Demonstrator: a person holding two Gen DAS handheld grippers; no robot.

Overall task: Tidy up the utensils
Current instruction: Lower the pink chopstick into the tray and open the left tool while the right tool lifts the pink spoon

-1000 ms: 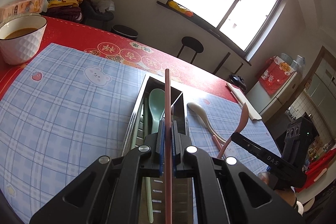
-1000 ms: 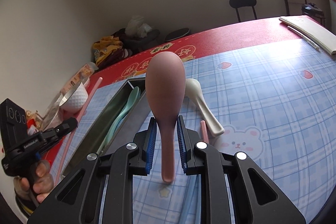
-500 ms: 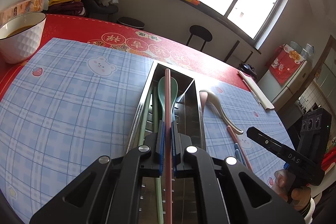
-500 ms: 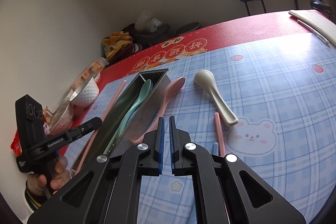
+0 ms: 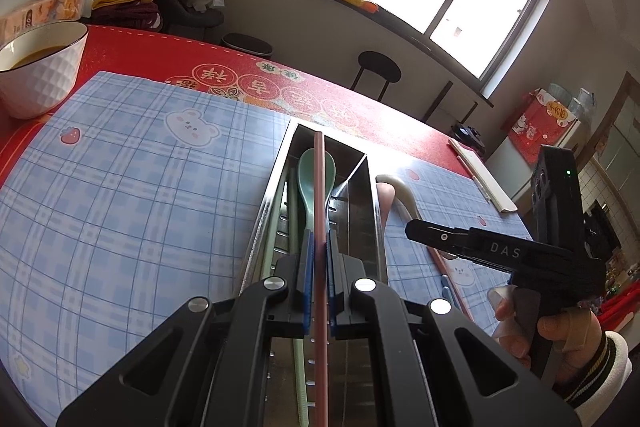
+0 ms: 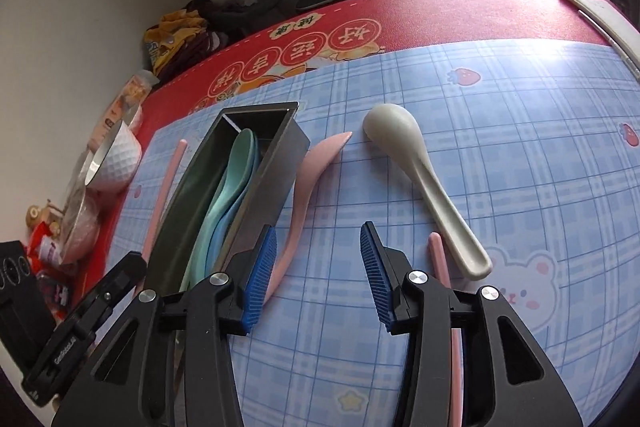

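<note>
Pink and thin, the chopstick [image 5: 320, 227] sits pinched between the pads of your left tool [image 5: 318, 275], its long axis running straight away from you along the length of the steel utensil box [image 5: 362, 211], far tip reaching toward the box's far end wall. You hold it that way, I judge, so it can drop in parallel to the box walls instead of bridging them. It hangs above the box opening, over the green spoon [image 5: 316, 171] that already lies inside with its bowl toward the far end. Your right tool [image 6: 318, 263] is spread wide and grips nothing; it hovers over the blue plaid mat [image 6: 520, 167] just to the right of the box, near its closer end. Beside the box's right wall lies the pink spoon [image 6: 304, 187], on its side, touching or nearly touching the wall, handle toward you and bowl pointing away and slightly right; it looks set down outside the box, not in it, so it still wants placing. A second pink chopstick [image 6: 440, 259] lies a little farther right of the box, partly under your right tool, pointing roughly along the box. Beyond it the white spoon [image 6: 424, 183] rests well apart from the box, bowl far and to the left, handle slanting toward you and to the right. Past the box's left side, a white bowl [image 5: 40, 67] stands at the edge of the red desk [image 5: 140, 55].
</note>
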